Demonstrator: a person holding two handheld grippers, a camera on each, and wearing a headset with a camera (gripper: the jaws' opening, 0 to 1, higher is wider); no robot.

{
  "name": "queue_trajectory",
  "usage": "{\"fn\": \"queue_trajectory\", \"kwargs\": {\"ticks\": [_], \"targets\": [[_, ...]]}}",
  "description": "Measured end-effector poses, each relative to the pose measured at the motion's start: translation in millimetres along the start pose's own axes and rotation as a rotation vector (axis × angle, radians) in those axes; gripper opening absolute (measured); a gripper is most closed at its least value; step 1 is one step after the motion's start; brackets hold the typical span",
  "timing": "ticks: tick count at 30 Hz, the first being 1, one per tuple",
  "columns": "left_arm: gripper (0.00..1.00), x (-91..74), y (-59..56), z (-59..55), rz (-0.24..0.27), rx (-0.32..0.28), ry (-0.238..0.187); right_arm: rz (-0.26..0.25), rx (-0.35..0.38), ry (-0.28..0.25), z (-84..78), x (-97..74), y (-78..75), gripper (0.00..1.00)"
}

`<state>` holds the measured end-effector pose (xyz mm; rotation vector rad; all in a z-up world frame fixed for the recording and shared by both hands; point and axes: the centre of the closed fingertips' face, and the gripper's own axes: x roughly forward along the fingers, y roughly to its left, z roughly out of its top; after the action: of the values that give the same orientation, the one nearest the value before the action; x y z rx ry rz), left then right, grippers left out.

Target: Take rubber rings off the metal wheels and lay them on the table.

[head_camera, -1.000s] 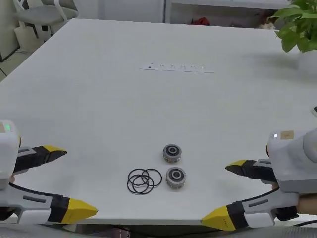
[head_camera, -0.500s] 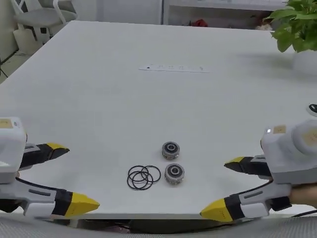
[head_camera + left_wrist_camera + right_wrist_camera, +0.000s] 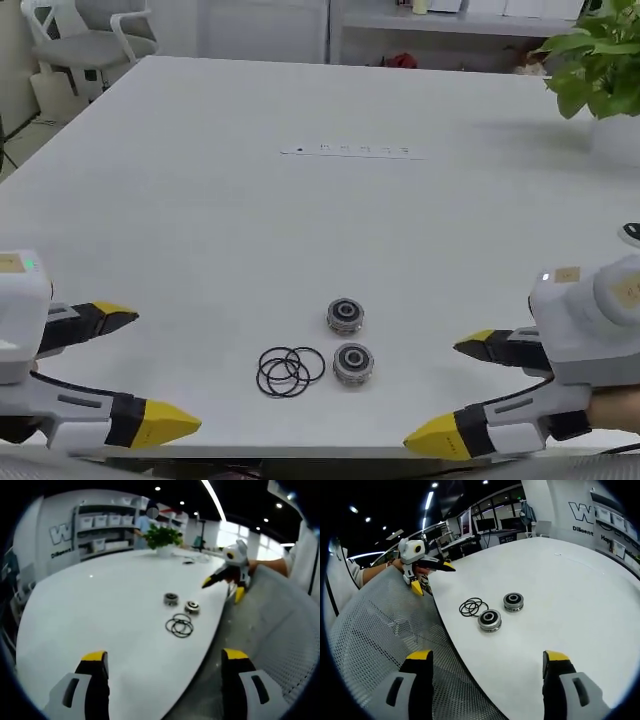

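Rings (image 3: pixel 290 370), thin and black, lie in a small overlapping heap flat on the table (image 3: pixel 300 220), close to its near edge. Just beside them at 3 o'clock is the near wheel (image 3: pixel 353 362), lying on its side with the dark hub up, and the rings' edge comes very close to it; touching or not, I cannot tell. The far wheel (image 3: pixel 345 315) lies at 12 o'clock from the near one, with a small gap between them. Whether either wheel carries a ring on its rim is too small to tell.

The left gripper (image 3: pixel 165 372) hangs at 9 o'clock from the rings, well apart from them, at the table's near edge. Its yellow-tipped jaws are spread wide with nothing between them. The right gripper (image 3: pixel 433 393) is at 3 o'clock from the wheels, also well apart. Its jaws are wide too, and hold nothing. The two grippers point inward toward each other, with rings and wheels between them.

Farther up the table, at 12 o'clock from the wheels, lies a pale strip (image 3: pixel 350 151) with small marks. A plant (image 3: pixel 595 60) stands at the table's 2 o'clock corner, and a chair (image 3: pixel 80 40) is beyond the 10 o'clock corner.
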<state>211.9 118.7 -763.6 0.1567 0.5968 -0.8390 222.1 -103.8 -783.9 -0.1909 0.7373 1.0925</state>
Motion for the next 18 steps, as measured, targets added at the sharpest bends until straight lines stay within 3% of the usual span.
{"fn": "queue_trajectory", "kwargs": {"ticks": [18], "targets": [[0.94,-2.4,1.7,-1.0,0.019,-0.004,-0.001,0.003,0.005,0.002,-1.6,-1.3,2.6,0.86]]}}
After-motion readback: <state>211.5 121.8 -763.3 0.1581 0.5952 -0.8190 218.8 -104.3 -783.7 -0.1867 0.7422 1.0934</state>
